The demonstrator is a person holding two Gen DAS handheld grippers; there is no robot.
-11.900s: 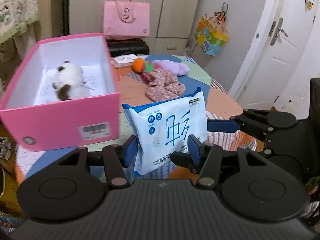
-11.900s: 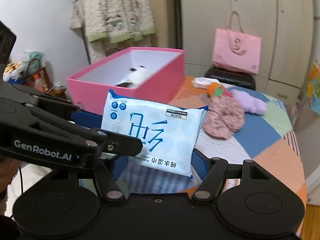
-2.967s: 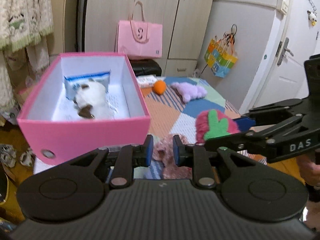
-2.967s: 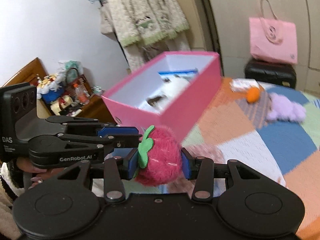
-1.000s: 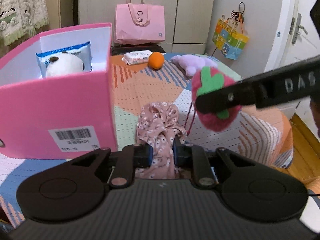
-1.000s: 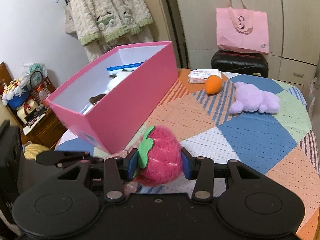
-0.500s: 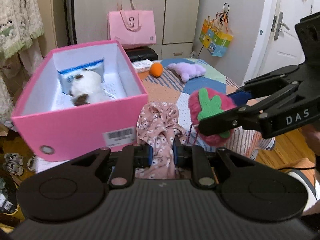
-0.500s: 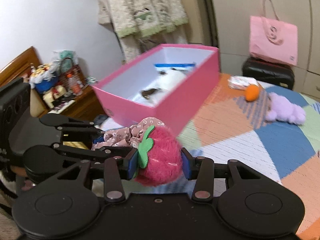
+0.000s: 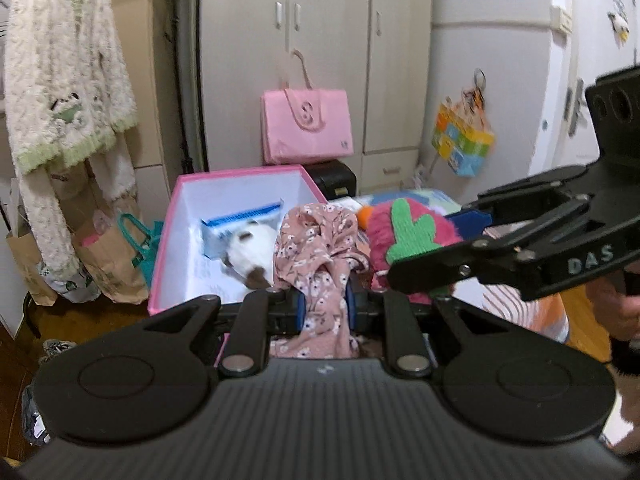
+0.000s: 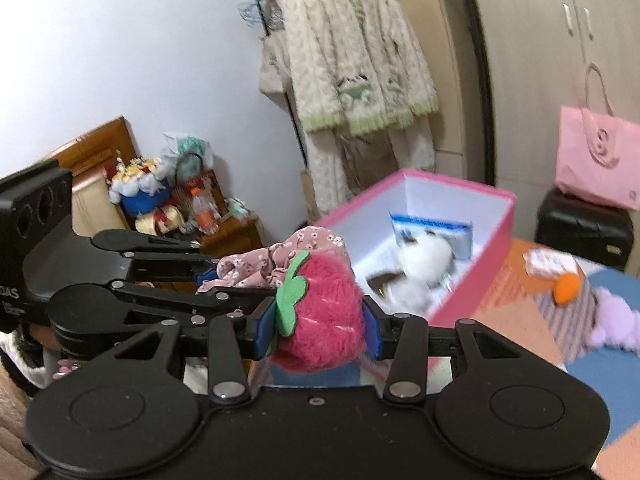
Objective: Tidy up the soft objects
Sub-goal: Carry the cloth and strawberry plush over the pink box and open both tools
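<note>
My left gripper (image 9: pixel 325 300) is shut on a pink floral cloth (image 9: pixel 320 248), held up just in front of the pink box (image 9: pixel 168 240). The same cloth (image 10: pixel 276 254) shows behind the other gripper in the right wrist view. My right gripper (image 10: pixel 318 326) is shut on a pink plush strawberry (image 10: pixel 320 312) with a green felt leaf; that strawberry (image 9: pixel 404 236) hangs just right of the cloth. Inside the pink box (image 10: pixel 496 240) lie a white-and-brown plush toy (image 10: pixel 424 264) and a blue-and-white wipes pack (image 10: pixel 432 232). Both grippers hover at the box's near end.
On the patchwork table (image 10: pixel 520 300) beyond the box lie an orange plush (image 10: pixel 568 286), a purple plush (image 10: pixel 616 320) and a small wipes packet (image 10: pixel 548 260). A pink bag (image 9: pixel 306 124) sits on a black case by the wardrobe. A fluffy cardigan (image 9: pixel 64 92) hangs left.
Both grippers have risen and moved toward the pink box, carrying the floral cloth and the strawberry. The views now look down into the box from higher up.
</note>
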